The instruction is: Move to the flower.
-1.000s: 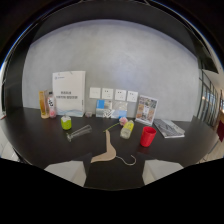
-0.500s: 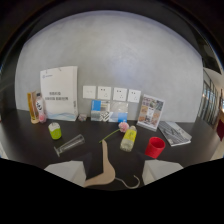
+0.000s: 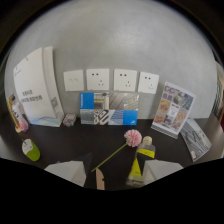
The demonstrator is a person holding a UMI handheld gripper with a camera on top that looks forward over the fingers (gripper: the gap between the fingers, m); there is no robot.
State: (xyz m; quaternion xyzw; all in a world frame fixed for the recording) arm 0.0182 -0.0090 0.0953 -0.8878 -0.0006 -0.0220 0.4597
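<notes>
As the view has closed in on the table since a second ago, the flower (image 3: pixel 132 136) sits lower centre | approach nearly done | gripper (image 3: pixel 112 174) fingers apart, empty.

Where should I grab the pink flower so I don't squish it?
Grip the thin green stem, not the fluffy pink head of the flower. The flower lies flat on the dark table, stem running diagonally back toward the fingers, head farthest away. Come from above with a finger on each side of the stem, around its middle. The yellow bottle crowds the head end.
</notes>
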